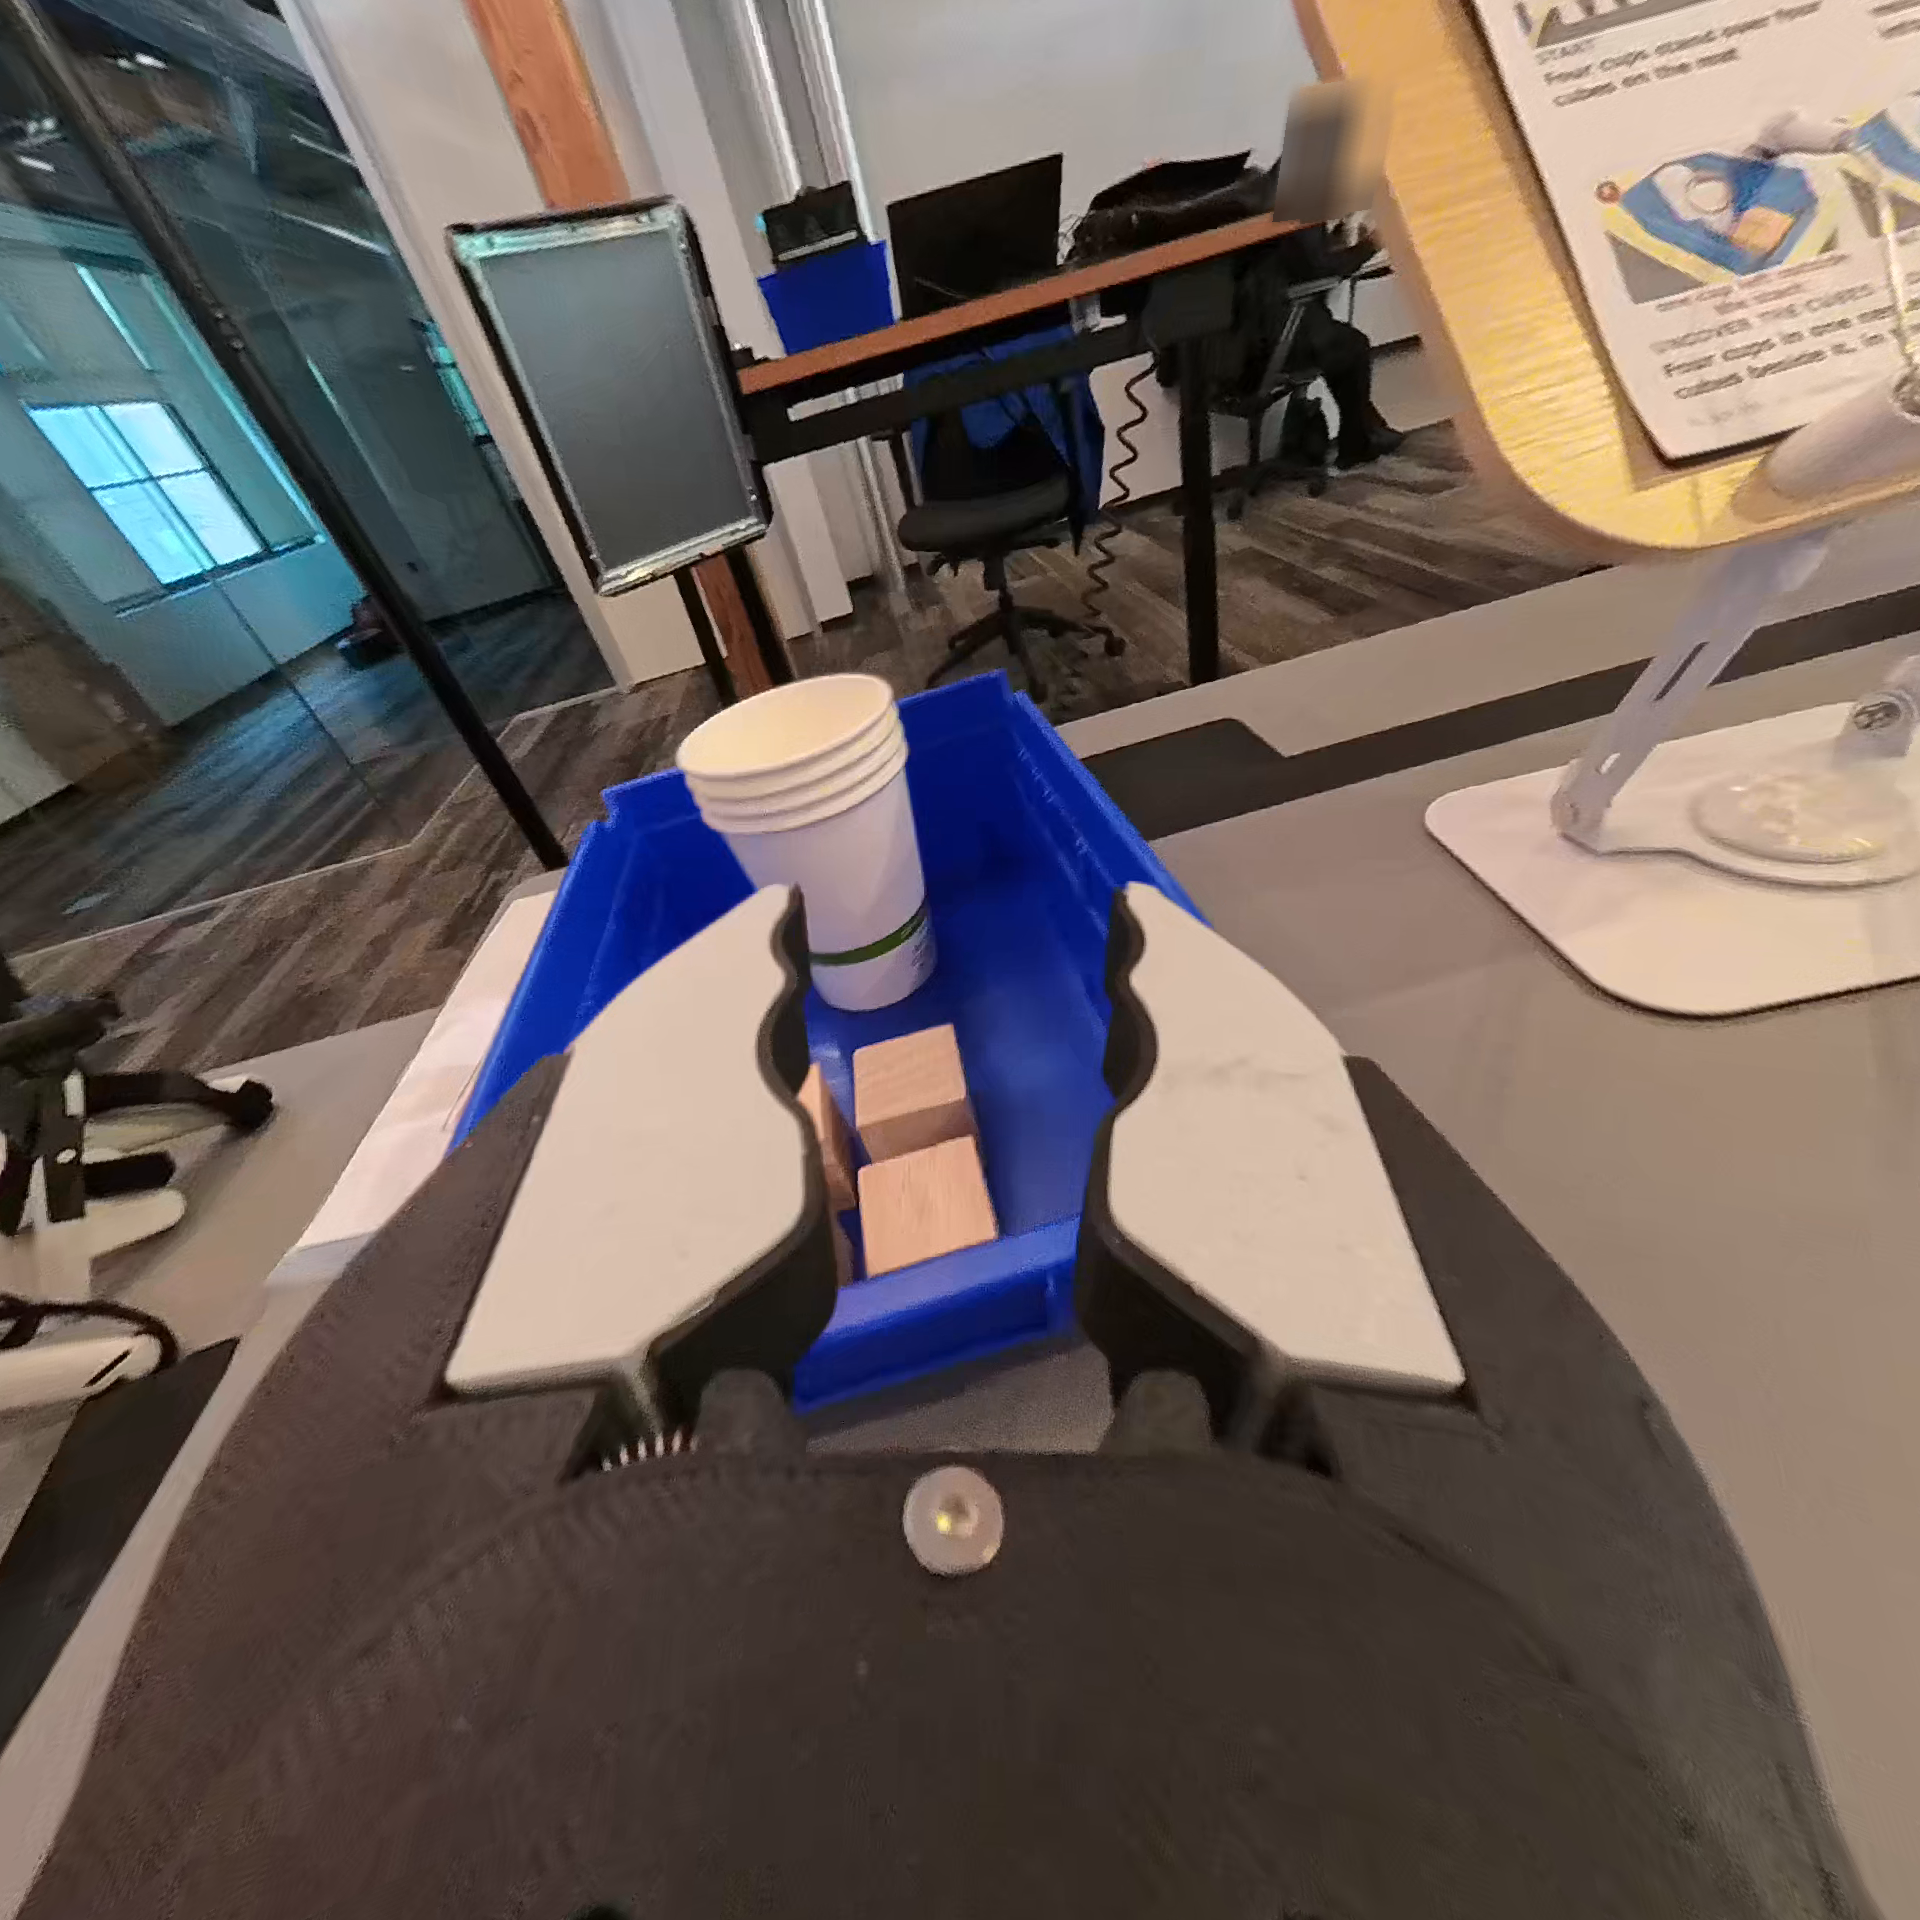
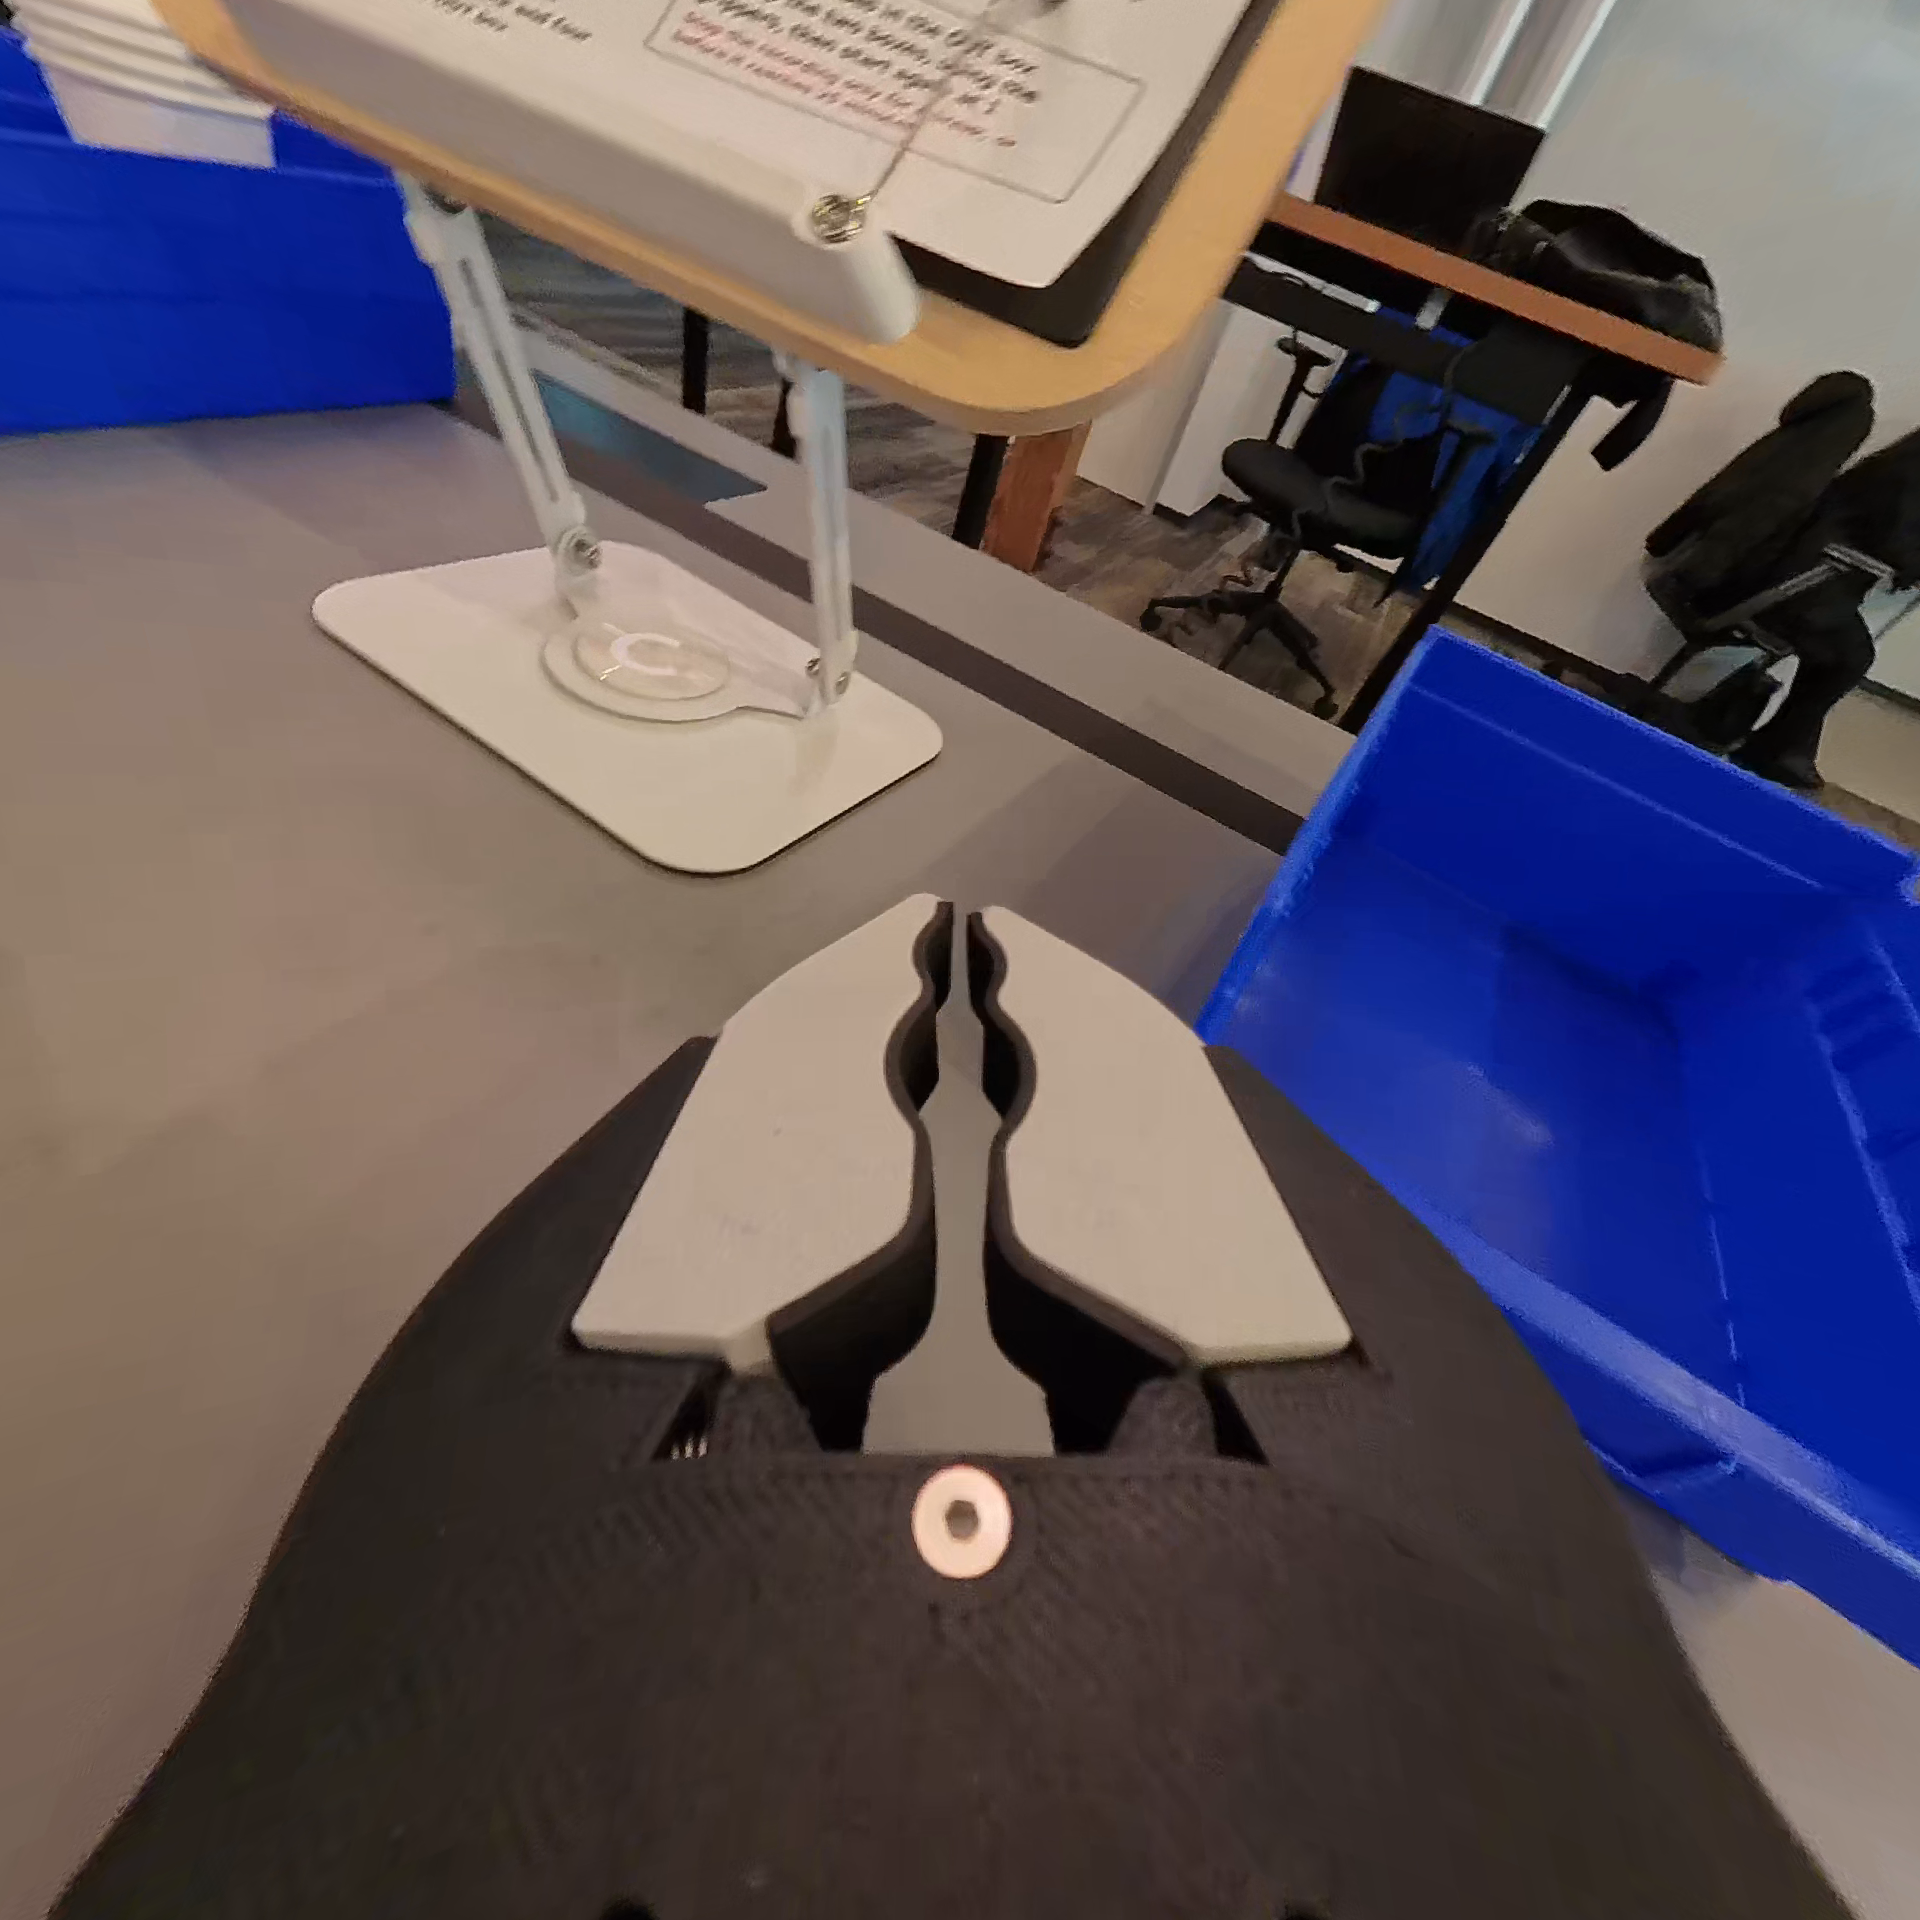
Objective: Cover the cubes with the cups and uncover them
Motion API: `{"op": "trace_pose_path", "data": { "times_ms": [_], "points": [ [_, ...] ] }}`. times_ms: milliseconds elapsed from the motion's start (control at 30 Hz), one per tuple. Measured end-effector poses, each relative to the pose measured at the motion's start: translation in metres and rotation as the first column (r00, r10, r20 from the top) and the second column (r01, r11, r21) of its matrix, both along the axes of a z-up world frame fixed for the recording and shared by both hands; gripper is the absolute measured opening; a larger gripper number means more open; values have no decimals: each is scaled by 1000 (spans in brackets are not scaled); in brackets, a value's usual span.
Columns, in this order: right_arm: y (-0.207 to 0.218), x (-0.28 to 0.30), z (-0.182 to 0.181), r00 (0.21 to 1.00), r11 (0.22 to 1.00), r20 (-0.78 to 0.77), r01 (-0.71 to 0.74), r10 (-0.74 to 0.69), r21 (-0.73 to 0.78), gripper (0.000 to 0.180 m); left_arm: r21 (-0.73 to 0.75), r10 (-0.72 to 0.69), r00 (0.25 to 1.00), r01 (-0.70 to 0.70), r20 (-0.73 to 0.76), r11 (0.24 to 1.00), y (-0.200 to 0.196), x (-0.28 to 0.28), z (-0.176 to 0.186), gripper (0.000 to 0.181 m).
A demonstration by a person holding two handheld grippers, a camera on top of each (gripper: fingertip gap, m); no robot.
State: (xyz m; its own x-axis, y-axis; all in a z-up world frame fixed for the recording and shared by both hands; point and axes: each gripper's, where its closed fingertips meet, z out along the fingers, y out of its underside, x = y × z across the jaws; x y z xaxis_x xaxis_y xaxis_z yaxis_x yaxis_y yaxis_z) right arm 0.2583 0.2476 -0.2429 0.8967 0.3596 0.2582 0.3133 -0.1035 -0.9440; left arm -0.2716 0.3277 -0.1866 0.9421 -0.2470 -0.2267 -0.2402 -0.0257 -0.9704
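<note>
Your left hand-held gripper [image 1: 954,940] is spread wide and empty, poised over the blue bin [image 1: 1049,831] on the grey worktop [image 1: 1558,1195]. Inside, the nested white cups [image 1: 821,831] lean at 12 o'clock — the wooden cubes [image 1: 920,1143] lie just below them, between your fingers. Your right hand-held gripper [image 2: 959,920] is nearly closed on nothing; a second blue bin [image 2: 1558,1091] sits at 3 o'clock.

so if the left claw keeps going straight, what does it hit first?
Probably the wooden cubes in the blue bin, which lie between its open fingers; the cup stack stands just behind. Depth is unclear.
</note>
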Motion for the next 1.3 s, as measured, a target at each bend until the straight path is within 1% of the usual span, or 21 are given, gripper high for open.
{"op": "trace_pose_path", "data": {
  "times_ms": [67, 133, 200, 267, 333, 400, 467, 533, 633, 700, 767, 867, 1100, 1233, 1300],
  "points": [
    [4, 5, 1, 999, 1000, -41, 12, -12, -6, 11, 18, -5, 1000, 5, -1, 1000, 7, 6, 3, 54],
    [11, 8, 1, 997, 1000, -72, 21, -22, -16, 26, 42, -13, 1000, 13, 0, 999, 16, 11, 7, 55],
    [19, 6, 3, 995, 1000, -94, 14, -16, -19, 33, 57, 8, 1000, -8, 15, 998, 26, 11, 11, 68],
    [27, 1, 7, 995, 1000, -101, 9, -10, -14, 42, 54, 26, 999, -28, 34, 998, 37, 9, 13, 77],
    [34, -3, 8, 994, 1000, -105, 16, -17, -4, 47, 67, 47, 998, -49, 35, 997, 45, 4, 18, 81],
    [39, -5, 4, 994, 1000, -108, 31, -31, -2, 56, 60, 62, 997, -65, 52, 996, 53, -2, 20, 88],
    [42, -6, -3, 993, 999, -107, 43, -43, -10, 66, 31, 77, 994, -79, 73, 996, 60, -7, 16, 95],
    [44, -5, -12, 994, 998, -96, 55, -58, -27, 78, 12, 90, 993, -91, 74, 996, 65, -11, 10, 98],
    [43, -2, -18, 994, 998, -102, 47, -50, -33, 76, 19, 112, 993, -113, 47, 993, 68, -18, 5, 99],
    [42, -1, -19, 994, 999, -100, 38, -41, -34, 73, 34, 127, 991, -128, 39, 991, 71, -22, 5, 96],
    [41, -1, -17, 995, 999, -93, 37, -38, -15, 67, 37, 107, 992, -110, 61, 993, 76, -21, 6, 88],
    [40, -1, -16, 997, 1000, -73, 30, -30, 3, 61, 52, 125, 990, -128, 62, 990, 84, -25, 12, 86],
    [42, -1, -18, 998, 1000, -62, 31, -31, -4, 60, 72, 129, 989, -134, 75, 988, 99, -31, 23, 85],
    [42, -1, -18, 997, 1000, -66, 28, -29, -10, 60, 56, 135, 991, -135, 19, 989, 101, -29, 12, 83],
    [42, -1, -18, 997, 1000, -68, 27, -27, -10, 60, 49, 135, 991, -136, 21, 989, 100, -29, 7, 84]
  ]
}}
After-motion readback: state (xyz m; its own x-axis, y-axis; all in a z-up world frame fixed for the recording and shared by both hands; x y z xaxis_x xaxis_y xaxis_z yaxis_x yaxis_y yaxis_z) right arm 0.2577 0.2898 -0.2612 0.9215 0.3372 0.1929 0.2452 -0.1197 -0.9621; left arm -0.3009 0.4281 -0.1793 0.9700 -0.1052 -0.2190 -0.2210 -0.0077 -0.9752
